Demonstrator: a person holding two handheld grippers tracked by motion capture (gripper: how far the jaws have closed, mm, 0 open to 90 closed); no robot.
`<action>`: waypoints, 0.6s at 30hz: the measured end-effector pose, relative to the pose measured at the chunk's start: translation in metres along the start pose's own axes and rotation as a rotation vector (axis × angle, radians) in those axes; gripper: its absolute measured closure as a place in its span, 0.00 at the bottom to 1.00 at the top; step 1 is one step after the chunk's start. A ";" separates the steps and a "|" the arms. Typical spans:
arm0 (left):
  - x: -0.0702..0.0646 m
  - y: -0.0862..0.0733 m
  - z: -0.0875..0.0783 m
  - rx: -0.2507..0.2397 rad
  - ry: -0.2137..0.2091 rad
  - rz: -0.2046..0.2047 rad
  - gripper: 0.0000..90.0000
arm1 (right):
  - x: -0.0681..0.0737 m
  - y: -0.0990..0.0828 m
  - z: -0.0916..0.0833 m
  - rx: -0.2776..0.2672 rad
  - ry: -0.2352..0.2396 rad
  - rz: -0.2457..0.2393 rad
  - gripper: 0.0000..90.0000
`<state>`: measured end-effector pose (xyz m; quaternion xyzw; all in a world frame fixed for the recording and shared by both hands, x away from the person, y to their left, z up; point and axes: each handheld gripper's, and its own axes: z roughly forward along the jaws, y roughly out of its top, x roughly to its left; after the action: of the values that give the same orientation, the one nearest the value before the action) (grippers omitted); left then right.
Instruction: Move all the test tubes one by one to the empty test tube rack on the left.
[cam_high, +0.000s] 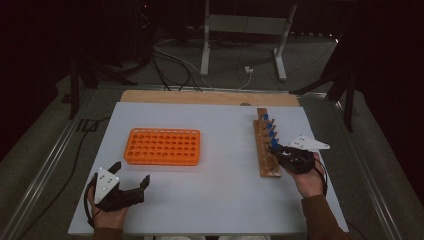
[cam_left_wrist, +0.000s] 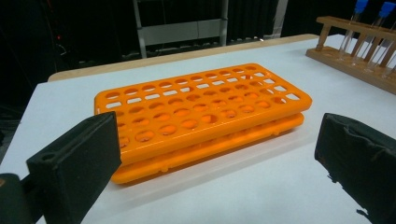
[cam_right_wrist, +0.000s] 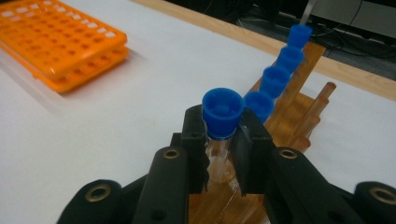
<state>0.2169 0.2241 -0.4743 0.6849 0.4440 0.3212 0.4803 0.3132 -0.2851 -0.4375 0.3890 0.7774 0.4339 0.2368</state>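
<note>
Blue-capped tubes, five in all, are counted in the right gripper view: one tube (cam_right_wrist: 222, 116) is clamped just under its cap between the closed jaws of the right gripper (cam_right_wrist: 223, 140), and four more (cam_right_wrist: 275, 79) are lined up behind it in the wooden rack (cam_right_wrist: 299, 107). That rack is seen in the high view (cam_high: 265, 150) lying on the right half of the white table (cam_high: 220, 190), with the right gripper (cam_high: 277, 149) held against its near end and the gripped tube (cam_high: 274, 144) still standing in it. One orange rack (cam_high: 162, 146) is placed flat on the left half of the table, well apart from the wooden one. The left gripper (cam_high: 131, 176) is held near the table's front edge, just in front of the orange rack, its jaws spread wide with nothing between them. Two grippers, two racks and one table are thus counted.

Clear glass below the held cap is shown by the right gripper view, a detail too small to be made out from above. The orange rack (cam_left_wrist: 201, 112) is revealed by the left gripper view as two stacked tiers pierced by many round holes, all unfilled, with two blue caps (cam_left_wrist: 373, 7) glimpsed at the upper right corner. Metal stand legs and cables on the floor beyond the table are taken in by the high view.
</note>
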 end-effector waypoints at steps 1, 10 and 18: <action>0.000 0.000 0.000 0.000 0.000 0.000 0.02 | 0.001 0.002 -0.002 -0.003 -0.001 0.006 0.85; -0.002 -0.002 0.005 0.033 -0.005 0.004 0.02 | -0.002 0.020 -0.017 -0.037 -0.001 0.047 0.85; -0.013 0.001 0.009 0.031 -0.073 0.030 0.01 | -0.003 0.031 -0.025 -0.050 0.002 0.046 0.85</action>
<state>0.2202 0.2085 -0.4767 0.7101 0.4208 0.2963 0.4805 0.3098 -0.2900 -0.3985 0.4001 0.7575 0.4589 0.2356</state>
